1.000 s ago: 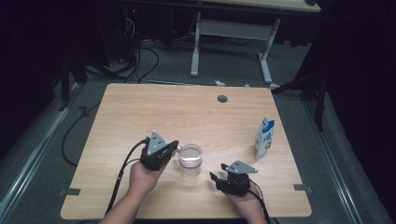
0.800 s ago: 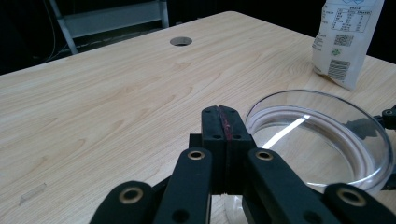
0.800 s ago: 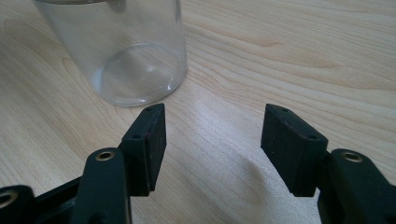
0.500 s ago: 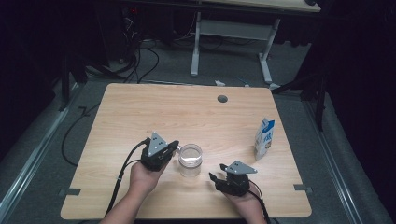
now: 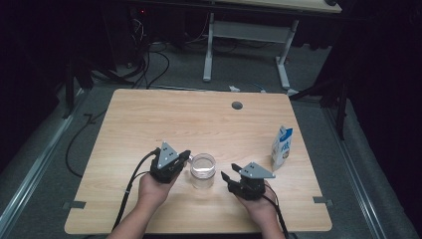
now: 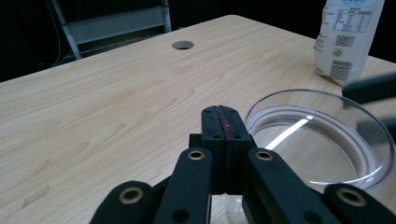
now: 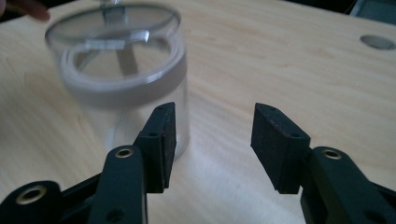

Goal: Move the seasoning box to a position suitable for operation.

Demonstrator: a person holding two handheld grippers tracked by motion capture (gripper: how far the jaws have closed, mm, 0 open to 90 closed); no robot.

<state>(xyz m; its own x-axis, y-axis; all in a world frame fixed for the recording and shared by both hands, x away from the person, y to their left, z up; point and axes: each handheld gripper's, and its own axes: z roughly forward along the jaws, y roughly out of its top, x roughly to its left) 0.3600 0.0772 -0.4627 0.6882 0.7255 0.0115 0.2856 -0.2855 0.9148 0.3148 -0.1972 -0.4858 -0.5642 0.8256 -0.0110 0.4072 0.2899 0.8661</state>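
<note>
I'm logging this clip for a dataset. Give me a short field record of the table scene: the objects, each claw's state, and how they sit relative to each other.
surface: wooden table with a round hole
centre object: clear glass jar, upright, open top
far right object: milk carton, upright, apart from the jar
left claw: shut, nothing between its jaws, tips beside the jar's rim
right claw: open, jaws just been closing, nothing between them, jar just off its left jaw

The right tool (image 5: 228, 175) has risen slightly beside the glass jar (image 5: 202, 170), its jaws closing with nothing between them.
</note>
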